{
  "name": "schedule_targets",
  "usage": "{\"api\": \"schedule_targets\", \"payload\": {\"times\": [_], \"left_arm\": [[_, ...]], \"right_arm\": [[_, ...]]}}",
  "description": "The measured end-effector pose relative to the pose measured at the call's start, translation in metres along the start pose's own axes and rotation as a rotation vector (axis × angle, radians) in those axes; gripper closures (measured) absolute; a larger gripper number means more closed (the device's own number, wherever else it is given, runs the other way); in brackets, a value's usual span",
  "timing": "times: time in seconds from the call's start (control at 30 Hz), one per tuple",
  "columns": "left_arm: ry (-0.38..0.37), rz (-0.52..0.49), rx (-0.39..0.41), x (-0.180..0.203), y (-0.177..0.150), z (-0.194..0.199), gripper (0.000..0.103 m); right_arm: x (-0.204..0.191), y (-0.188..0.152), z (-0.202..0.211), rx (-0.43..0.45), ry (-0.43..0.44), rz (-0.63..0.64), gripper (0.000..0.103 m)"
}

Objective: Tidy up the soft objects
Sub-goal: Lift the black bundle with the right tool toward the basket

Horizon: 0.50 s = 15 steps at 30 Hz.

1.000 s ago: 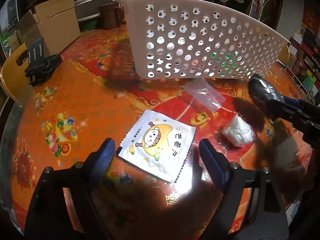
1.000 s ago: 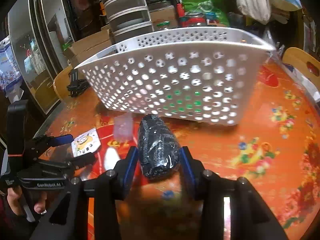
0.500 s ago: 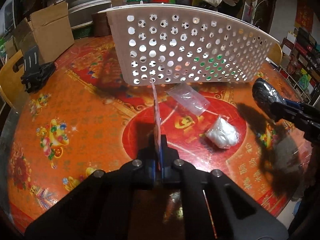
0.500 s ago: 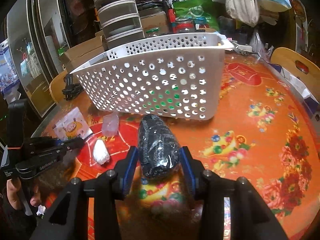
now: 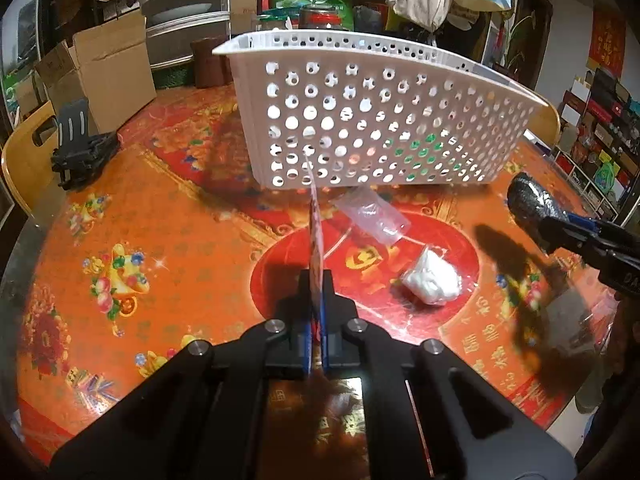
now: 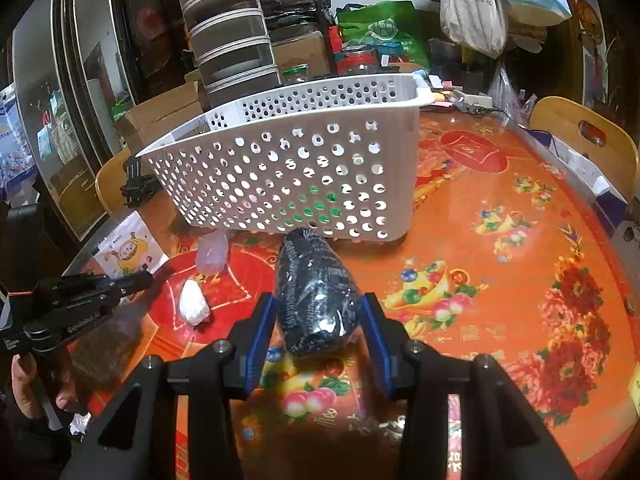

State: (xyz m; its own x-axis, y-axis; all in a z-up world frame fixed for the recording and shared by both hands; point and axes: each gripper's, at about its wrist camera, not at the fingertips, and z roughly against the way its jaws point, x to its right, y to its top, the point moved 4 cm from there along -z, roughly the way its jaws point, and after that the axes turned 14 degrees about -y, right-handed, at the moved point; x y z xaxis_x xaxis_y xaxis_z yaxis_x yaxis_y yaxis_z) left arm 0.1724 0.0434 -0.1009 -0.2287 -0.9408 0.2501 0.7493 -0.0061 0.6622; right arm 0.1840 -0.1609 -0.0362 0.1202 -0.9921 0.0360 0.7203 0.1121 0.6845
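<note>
The flat white cartoon packet is now lifted mid-frame, pinched by the left gripper, while the right gripper squeezes the dark wrapped roll.

Ahead of both tongs the white basket stands tall, its perforated wall blocking any level path; its top is open. Between the left tongs and that wall lie a clear bag and a white wad. To the right of the right tongs the tablecloth lies bare. Far left of the left tongs, a black holder and cardboard box crowd the table edge.
</note>
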Motion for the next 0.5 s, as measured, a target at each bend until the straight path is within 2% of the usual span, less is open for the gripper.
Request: {"api": "schedule_targets", "payload": {"times": [0.5], "left_arm": [[0.006,-0.021,0.080,0.018,0.018,0.039,0.101]], "right_arm": [[0.004,0.016,0.035,0.082,-0.019,0.006,0.060]]}}
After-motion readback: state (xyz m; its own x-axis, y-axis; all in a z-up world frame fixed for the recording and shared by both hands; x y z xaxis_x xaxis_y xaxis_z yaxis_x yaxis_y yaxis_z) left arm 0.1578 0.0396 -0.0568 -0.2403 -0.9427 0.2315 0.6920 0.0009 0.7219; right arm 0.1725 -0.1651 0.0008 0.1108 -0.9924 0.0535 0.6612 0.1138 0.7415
